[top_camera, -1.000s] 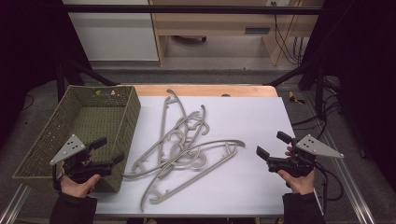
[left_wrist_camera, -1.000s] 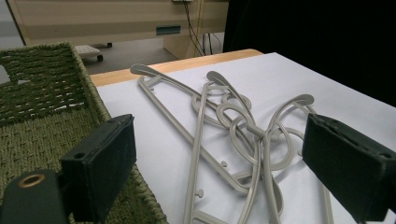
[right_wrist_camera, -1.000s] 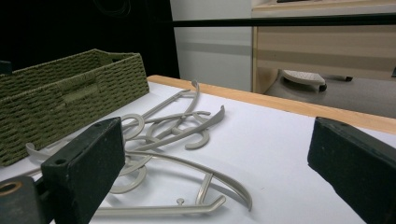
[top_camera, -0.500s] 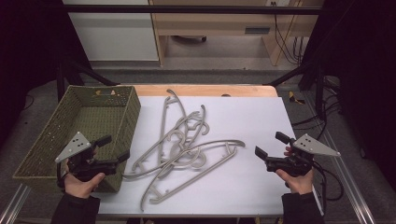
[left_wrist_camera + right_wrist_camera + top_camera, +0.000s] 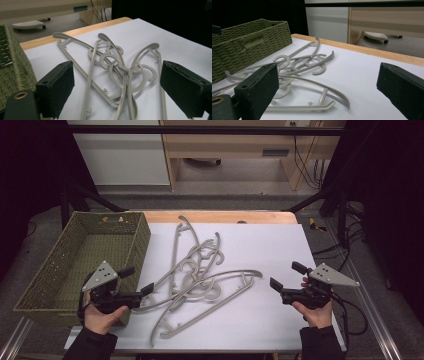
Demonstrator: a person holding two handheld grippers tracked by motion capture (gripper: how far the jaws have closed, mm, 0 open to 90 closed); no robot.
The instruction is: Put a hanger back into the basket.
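Several grey plastic hangers lie tangled in a loose pile on the white table top, also seen close up as hangers and hangers. My left gripper hovers at the pile's left end, beside the basket, open with nothing between its jaws. My right gripper stands open to the right of the pile, a short gap from the nearest hanger tip. Both point inward at the hangers.
A green woven basket stands at the table's left, seemingly with nothing in it; its wall faces the pile. The white sheet covers the wooden table, with bare room at right and front. Cables trail off the right side.
My left gripper has shifted slightly right toward the hangers. My right gripper has edged a little left and down. The hangers lie as before.
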